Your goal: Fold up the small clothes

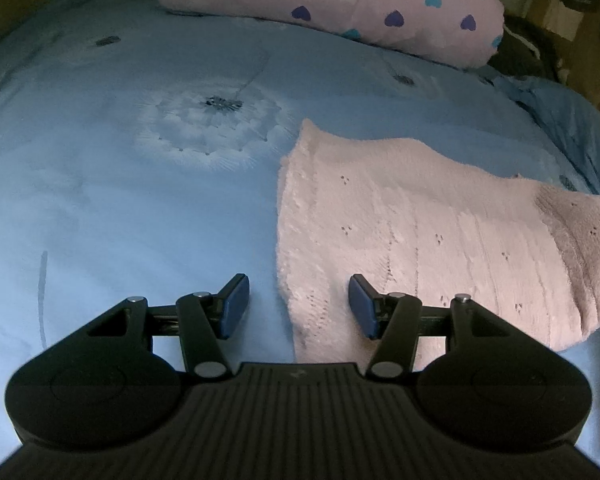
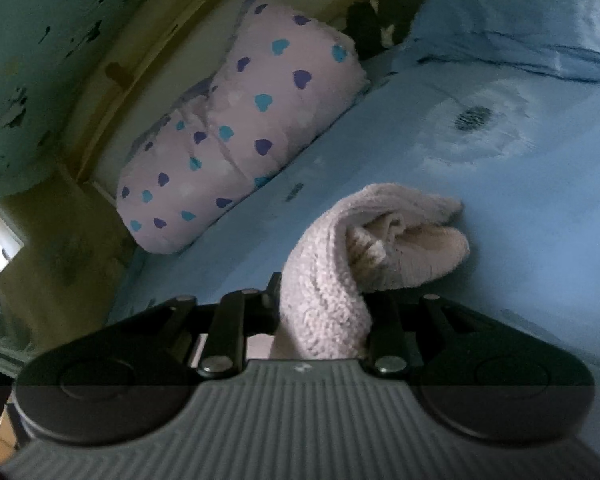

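Observation:
A small pink knitted garment (image 1: pixel 420 232) lies on the blue bedcover (image 1: pixel 120 208), its right end lifted off the bed at the frame's edge. My left gripper (image 1: pixel 299 306) is open, low over the garment's near left edge, with its right finger over the knit and its left finger over the cover. In the right wrist view my right gripper (image 2: pixel 324 312) is shut on a bunched part of the pink garment (image 2: pixel 332 280), which rises between the jaws and hides the fingertips.
A pink pillow with blue and purple hearts (image 1: pixel 340 4) lies at the far side of the bed; it also shows in the right wrist view (image 2: pixel 240 128). A dark bundle (image 1: pixel 528 48) sits past it. A wooden bed frame (image 2: pixel 112 76) and wall stand behind.

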`<state>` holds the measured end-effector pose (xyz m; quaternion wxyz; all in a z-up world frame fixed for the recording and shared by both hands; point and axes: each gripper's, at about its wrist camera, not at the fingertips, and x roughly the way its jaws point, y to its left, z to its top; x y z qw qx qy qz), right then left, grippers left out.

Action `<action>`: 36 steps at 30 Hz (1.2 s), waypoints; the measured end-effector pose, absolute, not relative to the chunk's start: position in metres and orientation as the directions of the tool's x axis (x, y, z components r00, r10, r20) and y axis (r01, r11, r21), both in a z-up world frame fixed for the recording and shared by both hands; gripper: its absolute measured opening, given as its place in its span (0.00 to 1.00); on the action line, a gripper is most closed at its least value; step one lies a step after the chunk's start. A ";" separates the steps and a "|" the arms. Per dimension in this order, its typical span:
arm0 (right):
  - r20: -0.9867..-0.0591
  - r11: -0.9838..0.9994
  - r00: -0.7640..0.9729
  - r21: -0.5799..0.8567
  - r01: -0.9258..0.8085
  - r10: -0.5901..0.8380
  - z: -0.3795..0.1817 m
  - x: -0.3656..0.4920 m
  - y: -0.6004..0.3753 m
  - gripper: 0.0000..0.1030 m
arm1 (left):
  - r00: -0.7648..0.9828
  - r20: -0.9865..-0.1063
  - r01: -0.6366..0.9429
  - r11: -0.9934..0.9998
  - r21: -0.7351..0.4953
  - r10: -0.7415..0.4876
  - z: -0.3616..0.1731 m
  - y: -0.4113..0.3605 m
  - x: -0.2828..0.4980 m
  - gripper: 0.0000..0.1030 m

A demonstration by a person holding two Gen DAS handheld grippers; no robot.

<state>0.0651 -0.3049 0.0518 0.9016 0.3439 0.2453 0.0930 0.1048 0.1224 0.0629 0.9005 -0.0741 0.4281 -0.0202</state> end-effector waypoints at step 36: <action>-0.571 0.857 0.653 0.208 -0.472 0.498 0.072 0.095 -0.036 0.34 | 0.667 -0.743 -0.195 0.951 -0.238 -0.050 0.078 0.186 0.099 0.60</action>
